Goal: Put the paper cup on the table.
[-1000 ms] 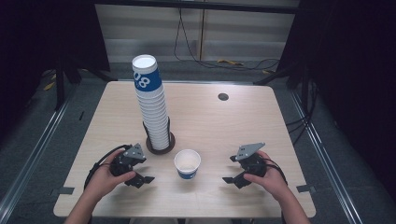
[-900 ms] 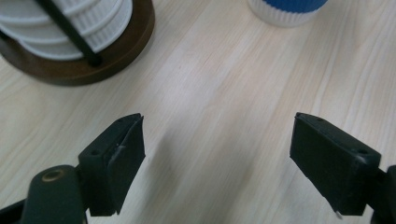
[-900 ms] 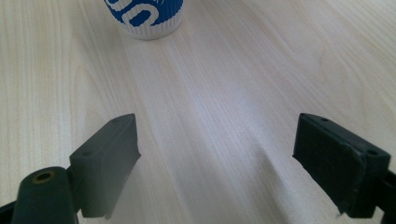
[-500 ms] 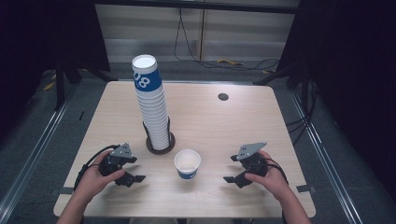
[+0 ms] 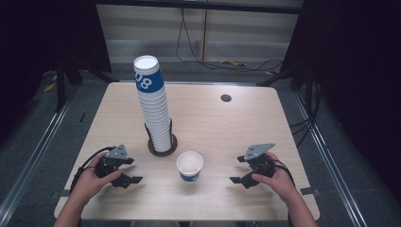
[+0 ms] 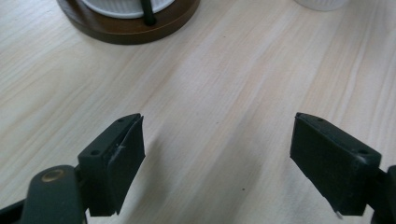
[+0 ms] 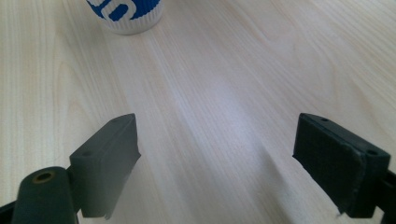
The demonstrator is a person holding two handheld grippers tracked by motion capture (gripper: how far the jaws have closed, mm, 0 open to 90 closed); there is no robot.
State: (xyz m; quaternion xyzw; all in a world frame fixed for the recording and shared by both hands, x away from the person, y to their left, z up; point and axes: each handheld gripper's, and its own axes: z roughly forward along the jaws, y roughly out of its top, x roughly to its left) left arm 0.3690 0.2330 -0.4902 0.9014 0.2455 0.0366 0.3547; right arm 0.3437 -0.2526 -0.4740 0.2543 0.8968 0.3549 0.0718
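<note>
Left hand-held gripper (image 5: 135,180) withdrawn, cup (image 5: 189,166) apart.

High view looks down on the table (image 5: 227,127); gripper views skim it closely

A light wooden table (image 5: 227,127) with pale grain carries a round dark-brown wooden base (image 5: 162,147) holding a tall stack of white ribbed paper cups (image 5: 153,109), its top cup banded blue. Just in front stands a single white-and-blue paper cup (image 5: 189,166), upright. A small dark round grommet (image 5: 226,98) sits near the far edge.
</note>
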